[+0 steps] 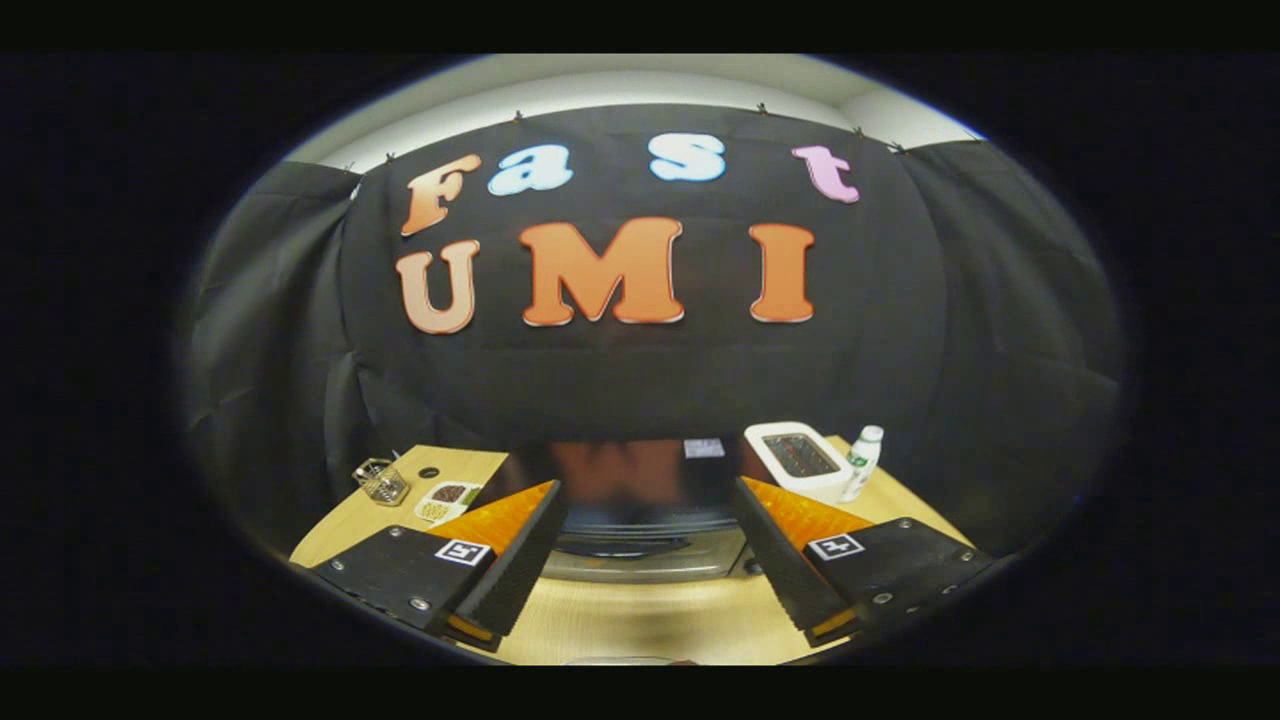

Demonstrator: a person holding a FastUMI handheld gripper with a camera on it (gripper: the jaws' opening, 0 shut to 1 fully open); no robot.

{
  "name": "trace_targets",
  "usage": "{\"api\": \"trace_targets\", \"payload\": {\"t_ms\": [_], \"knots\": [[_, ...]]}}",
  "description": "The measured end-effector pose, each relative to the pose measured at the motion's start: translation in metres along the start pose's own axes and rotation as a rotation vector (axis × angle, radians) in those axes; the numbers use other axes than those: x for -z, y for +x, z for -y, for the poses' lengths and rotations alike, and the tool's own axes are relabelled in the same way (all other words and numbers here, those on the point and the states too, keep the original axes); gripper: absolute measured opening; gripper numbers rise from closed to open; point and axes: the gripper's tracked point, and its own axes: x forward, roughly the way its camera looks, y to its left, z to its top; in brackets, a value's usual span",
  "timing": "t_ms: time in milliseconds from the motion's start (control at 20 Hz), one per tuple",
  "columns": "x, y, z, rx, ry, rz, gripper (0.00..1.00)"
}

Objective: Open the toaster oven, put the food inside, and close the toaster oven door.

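My gripper (645,555) stands open, its two black ribbed fingers (515,560) spread wide with nothing between them. Just ahead of them and between their tips sits the toaster oven (645,500), seen from above: a dark glossy top and a silver front with its door handle (640,545). The door looks closed. To the left of the oven lies a small tray of food (447,499) with brown and yellowish pieces in it.
A white pop-up toaster (797,460) and a small white bottle (862,462) stand right of the oven. A wire holder (380,482) sits at the table's back left. The wooden table (640,625) spreads below the fingers.
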Motion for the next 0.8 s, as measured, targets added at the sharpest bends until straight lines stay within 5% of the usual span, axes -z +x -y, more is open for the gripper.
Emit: {"api": "trace_targets", "payload": {"t_ms": [300, 800], "knots": [[-0.085, -0.063, 0.028, 0.018, -0.044, 0.145, 0.99], [-0.083, -0.113, 0.051, 0.169, -0.007, 0.178, 0.99]]}}
